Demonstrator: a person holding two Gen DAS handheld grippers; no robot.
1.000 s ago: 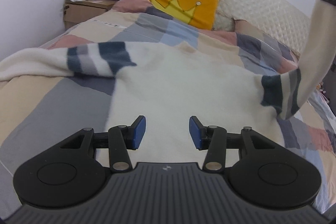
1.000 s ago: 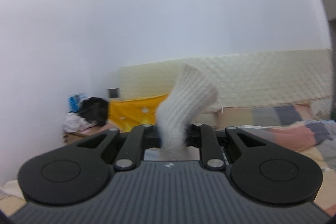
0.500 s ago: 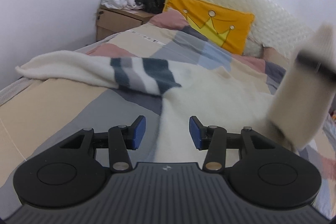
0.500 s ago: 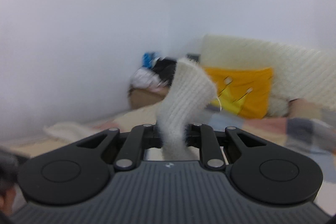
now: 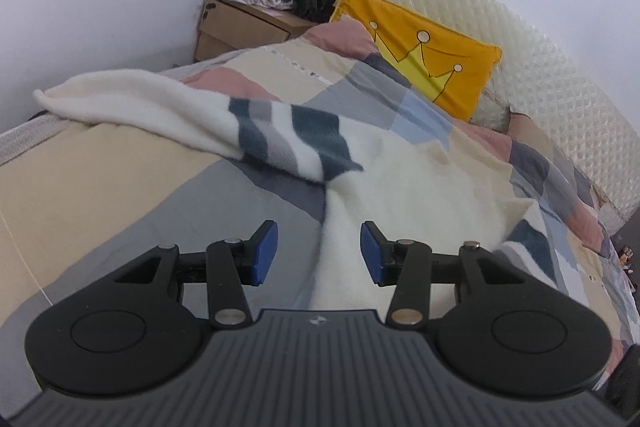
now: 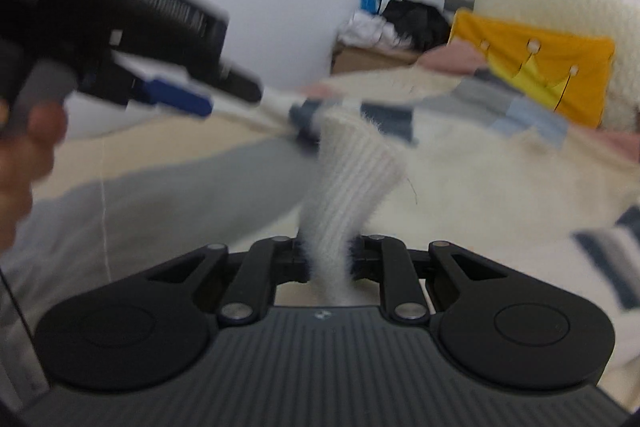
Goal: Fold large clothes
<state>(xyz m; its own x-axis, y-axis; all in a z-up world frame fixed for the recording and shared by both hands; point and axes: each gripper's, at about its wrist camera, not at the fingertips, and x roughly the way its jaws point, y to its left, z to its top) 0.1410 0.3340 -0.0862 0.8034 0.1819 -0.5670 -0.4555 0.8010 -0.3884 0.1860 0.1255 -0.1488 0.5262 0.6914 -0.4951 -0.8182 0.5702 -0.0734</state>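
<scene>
A large cream sweater (image 5: 416, 187) with dark blue and grey stripes lies spread on the bed. Its left sleeve (image 5: 168, 111) stretches out toward the bed's left edge. My left gripper (image 5: 318, 253) hovers open just above the sweater's left side, nothing between its blue pads. In the right wrist view my right gripper (image 6: 330, 259) is shut on the ribbed cream cuff (image 6: 348, 179) of the other sleeve, which stands up from the jaws over the sweater body (image 6: 480, 187). The left gripper (image 6: 176, 95) shows blurred at upper left there, held by a hand (image 6: 24, 155).
The patchwork bedspread (image 5: 120, 203) covers the bed. A yellow crown pillow (image 5: 424, 67) leans on the quilted headboard (image 5: 560, 75). A cardboard box (image 5: 240, 31) piled with clothes stands in the far left corner by the wall.
My right gripper has swung down and leftward with the cuff, from high by the headboard to low over the sweater. The left gripper shifted left along the sweater's side and rolled.
</scene>
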